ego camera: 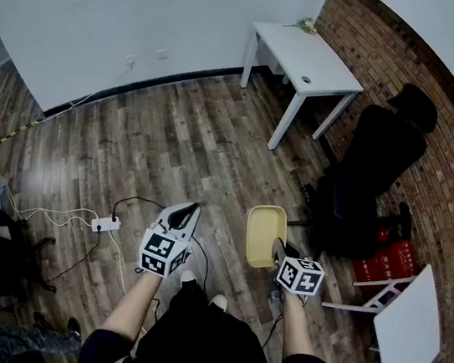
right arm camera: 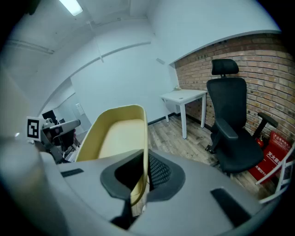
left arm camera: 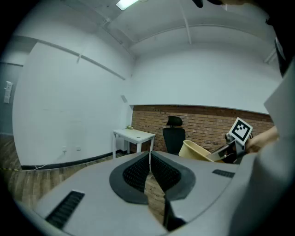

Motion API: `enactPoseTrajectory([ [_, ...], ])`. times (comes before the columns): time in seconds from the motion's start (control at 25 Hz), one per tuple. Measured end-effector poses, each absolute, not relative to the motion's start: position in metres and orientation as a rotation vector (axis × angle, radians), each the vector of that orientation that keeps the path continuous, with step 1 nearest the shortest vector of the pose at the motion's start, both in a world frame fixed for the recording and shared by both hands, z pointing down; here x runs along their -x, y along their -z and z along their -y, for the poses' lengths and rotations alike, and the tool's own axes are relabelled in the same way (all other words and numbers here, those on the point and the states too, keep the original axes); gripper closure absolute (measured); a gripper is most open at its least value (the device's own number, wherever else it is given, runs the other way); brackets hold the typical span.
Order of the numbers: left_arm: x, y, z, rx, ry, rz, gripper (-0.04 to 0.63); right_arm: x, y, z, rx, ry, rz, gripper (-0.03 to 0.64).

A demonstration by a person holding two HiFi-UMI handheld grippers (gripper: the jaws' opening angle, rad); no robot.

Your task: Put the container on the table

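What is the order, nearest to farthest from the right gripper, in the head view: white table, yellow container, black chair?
1. Yellow container, gripped by the right gripper.
2. Black chair, on the right.
3. White table, far ahead.

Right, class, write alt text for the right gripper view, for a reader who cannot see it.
The right gripper is shut on the wall of a yellow container, held above a wooden floor. Beyond stand a white table and a black office chair by a brick wall.
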State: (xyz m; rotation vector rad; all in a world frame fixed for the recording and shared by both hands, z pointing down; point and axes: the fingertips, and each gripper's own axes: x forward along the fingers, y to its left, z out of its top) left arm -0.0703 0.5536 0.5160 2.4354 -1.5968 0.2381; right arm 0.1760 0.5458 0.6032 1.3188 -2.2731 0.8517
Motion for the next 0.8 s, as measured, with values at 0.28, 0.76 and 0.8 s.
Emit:
enactPoseTrajectory([
  [0.28, 0.037, -0.515, -0.573, -2.458, -0.238, 1.566, 0.574, -0.216, -0.595, -0.559, -1.433, -0.825, 2.237, 0.592],
  [0.76, 0.037, -0.517, -0.537, -2.493, -0.275, 1.542, 0.574, -0.204, -0.595, -0.521, -1.432, -0.830, 2.228, 0.592],
  [0.8, 0.039, -0.518, -0.532, -2.494, -0.279, 1.544, 0.574, -0.201, -0.595, -0.515, -1.431, -0.829, 2.225, 0.592],
])
